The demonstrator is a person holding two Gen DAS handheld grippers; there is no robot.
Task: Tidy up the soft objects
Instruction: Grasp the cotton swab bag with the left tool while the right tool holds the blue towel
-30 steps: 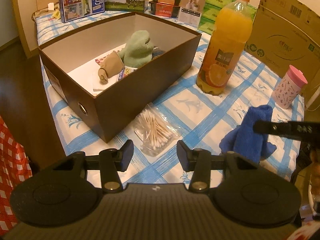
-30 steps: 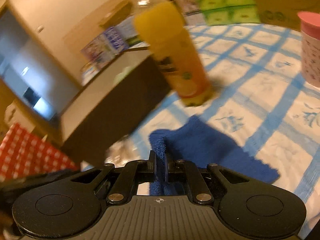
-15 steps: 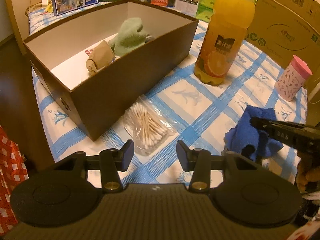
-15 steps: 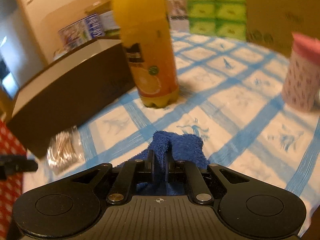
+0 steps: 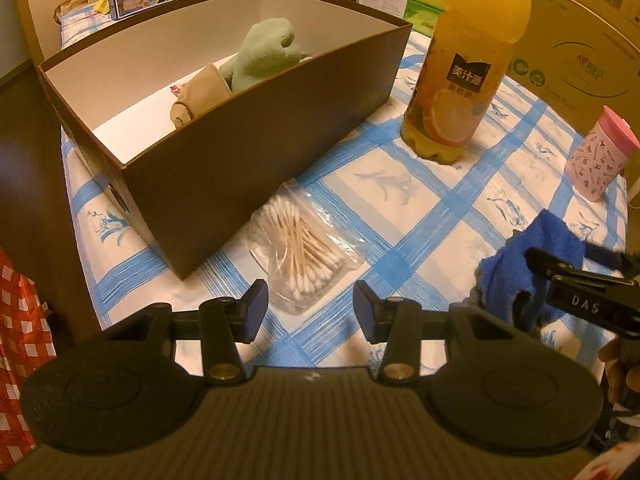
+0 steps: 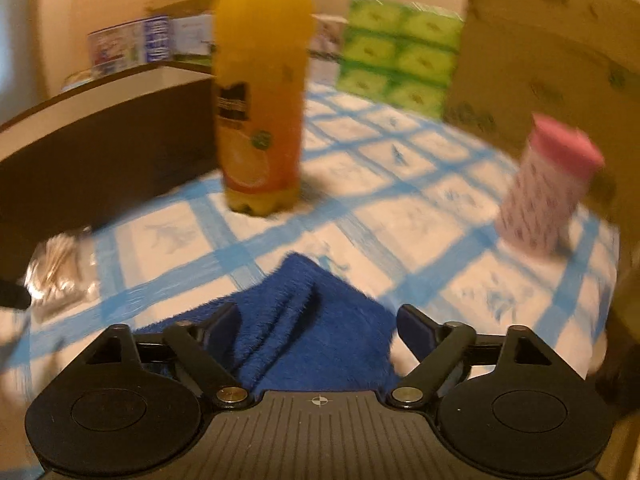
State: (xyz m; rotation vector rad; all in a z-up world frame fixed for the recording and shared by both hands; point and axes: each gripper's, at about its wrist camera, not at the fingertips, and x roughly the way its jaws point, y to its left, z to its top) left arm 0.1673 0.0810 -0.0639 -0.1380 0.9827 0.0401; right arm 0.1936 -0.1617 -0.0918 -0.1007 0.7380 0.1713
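While the left gripper (image 5: pixel 307 309) hangs with its jaws partly apart and nothing between them, a brown box (image 5: pixel 256 148) stands ahead of it and to its left on the blue-checked tablecloth (image 5: pixel 400 216). Inside the box lie a tan cloth (image 5: pixel 200 96) and a green cloth (image 5: pixel 264 54), touching each other. Just ahead of the left gripper's fingers, beside the box's near wall, lies a clear bag of cotton swabs (image 5: pixel 298 248). Further ahead and to its right stands an orange juice bottle (image 5: pixel 464 72), upright. The right gripper (image 6: pixel 316 326) is opening its jaws; its pads stand clear of the blue towel (image 6: pixel 312 320), which lies bunched on the tablecloth between them. Ahead of the right gripper stands the bottle, and to its right a pink cup (image 6: pixel 548 184) with a pink lid. Beyond that stands a cardboard carton (image 6: pixel 552 48).
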